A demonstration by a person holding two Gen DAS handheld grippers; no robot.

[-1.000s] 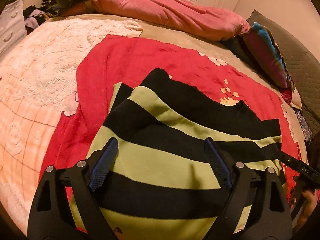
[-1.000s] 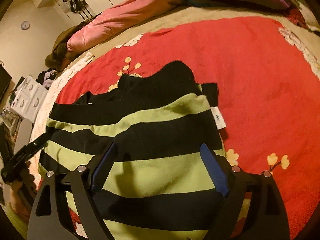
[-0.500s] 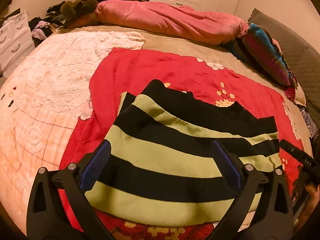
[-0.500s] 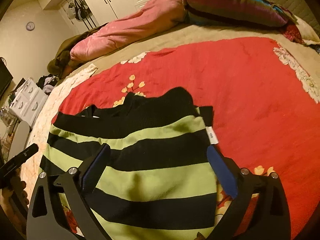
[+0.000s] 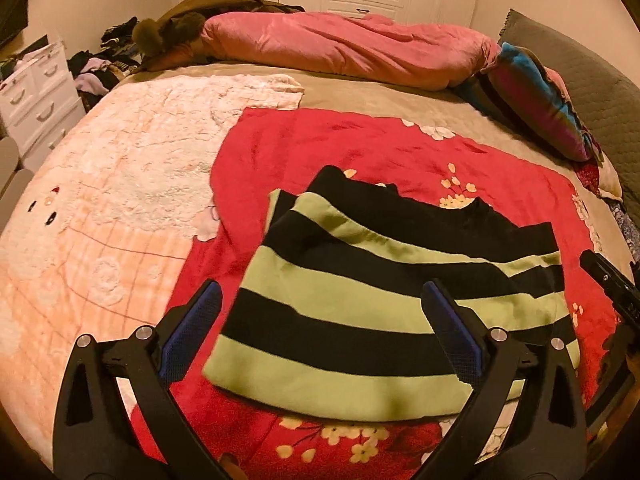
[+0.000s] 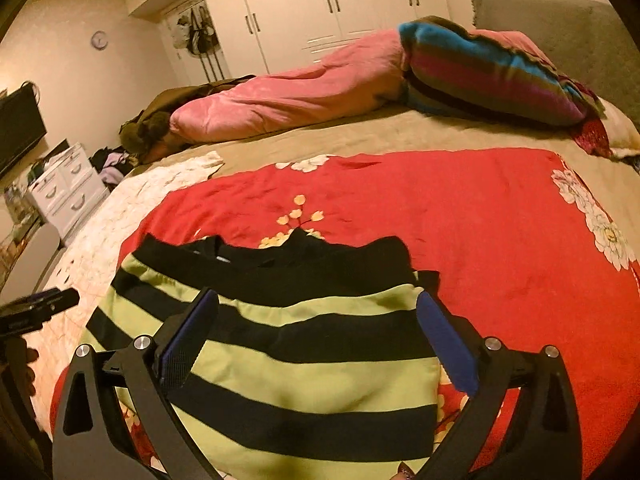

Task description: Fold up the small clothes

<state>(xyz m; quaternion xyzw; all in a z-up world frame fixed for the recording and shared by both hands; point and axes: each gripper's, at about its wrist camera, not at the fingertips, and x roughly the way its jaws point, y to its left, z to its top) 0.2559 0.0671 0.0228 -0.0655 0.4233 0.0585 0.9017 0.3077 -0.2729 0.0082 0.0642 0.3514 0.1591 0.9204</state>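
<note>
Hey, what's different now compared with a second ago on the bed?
Both grippers, left gripper and right gripper, have pulled up and back from the striped garment, their jaws just opening wider, nothing between them. The garment stays folded flat on the red blanket.

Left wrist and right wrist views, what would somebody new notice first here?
The folded black and green striped top catches the eye first, lying flat on the red flowered blanket in the middle of the bed. Both the left gripper and the right gripper hang over it with jaws wide open, holding nothing. Behind, a rumpled pink quilt lies along the far side of the bed.
</note>
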